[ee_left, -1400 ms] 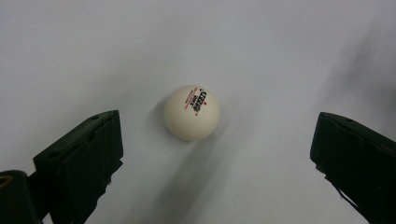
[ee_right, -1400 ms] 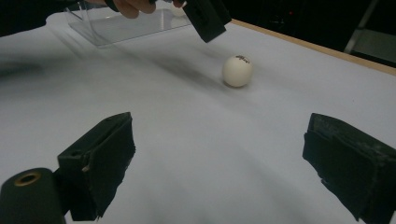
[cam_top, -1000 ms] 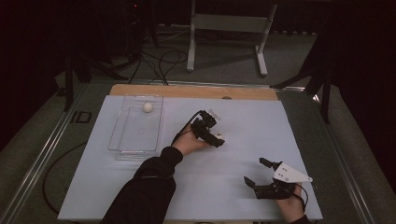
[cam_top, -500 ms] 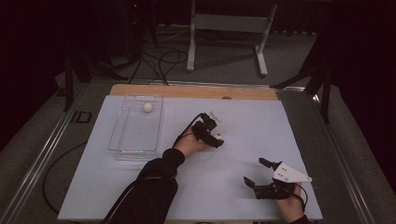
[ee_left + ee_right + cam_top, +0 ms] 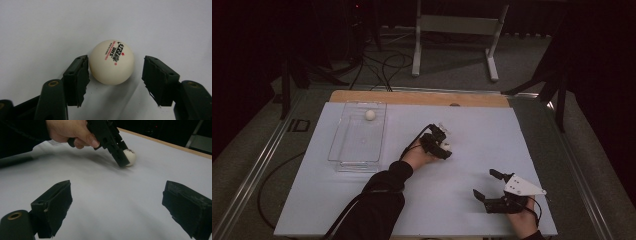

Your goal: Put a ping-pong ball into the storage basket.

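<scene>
Claw on the left [image 5: 113, 68] stands open around a white ball [image 5: 111, 62] resting on the bench [image 5: 482, 130] near its middle, one pad just beside the ball, the other apart; right claw [image 5: 484, 185] rests wide open and empty near the bench's near edge; a second ball [image 5: 370, 115] lies in the clear tray [image 5: 339, 161] at far left.

A matte white ping-pong ball [image 5: 111, 62] bears black lettering, red small print and a red star at its two o'clock. The left gripper [image 5: 113, 77] is black, and the flat table sheet [image 5: 472, 130] pale grey-white.
</scene>
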Motion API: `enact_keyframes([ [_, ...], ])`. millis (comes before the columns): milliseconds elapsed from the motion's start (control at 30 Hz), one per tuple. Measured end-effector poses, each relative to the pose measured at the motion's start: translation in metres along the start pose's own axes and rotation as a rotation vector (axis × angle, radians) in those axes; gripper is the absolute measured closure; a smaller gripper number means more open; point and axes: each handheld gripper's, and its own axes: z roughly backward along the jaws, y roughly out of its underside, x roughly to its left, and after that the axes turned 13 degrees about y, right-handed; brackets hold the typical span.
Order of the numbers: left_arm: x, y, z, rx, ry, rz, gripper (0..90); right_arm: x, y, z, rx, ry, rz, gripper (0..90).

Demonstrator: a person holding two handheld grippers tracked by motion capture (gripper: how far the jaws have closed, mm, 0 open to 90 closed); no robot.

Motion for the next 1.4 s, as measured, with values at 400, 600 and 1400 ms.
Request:
enact_keyframes([
  [400,0.0,-0.003,-0.001,-0.02,0.0,0.006,51.1,0.0,0.0,0.0,0.006,-0.002,-0.002,8.8],
  [600,-0.001,-0.004,0.0,0.005,0.022,0.005,52.1,0.0,0.0,0.0,0.005,-0.002,-0.004,8.8],
  [1400,-0.017,-0.006,0.026,0.092,0.077,-0.047,52.4,0.0,0.0,-0.001,0.005,0.003,0.0,8.8],
])
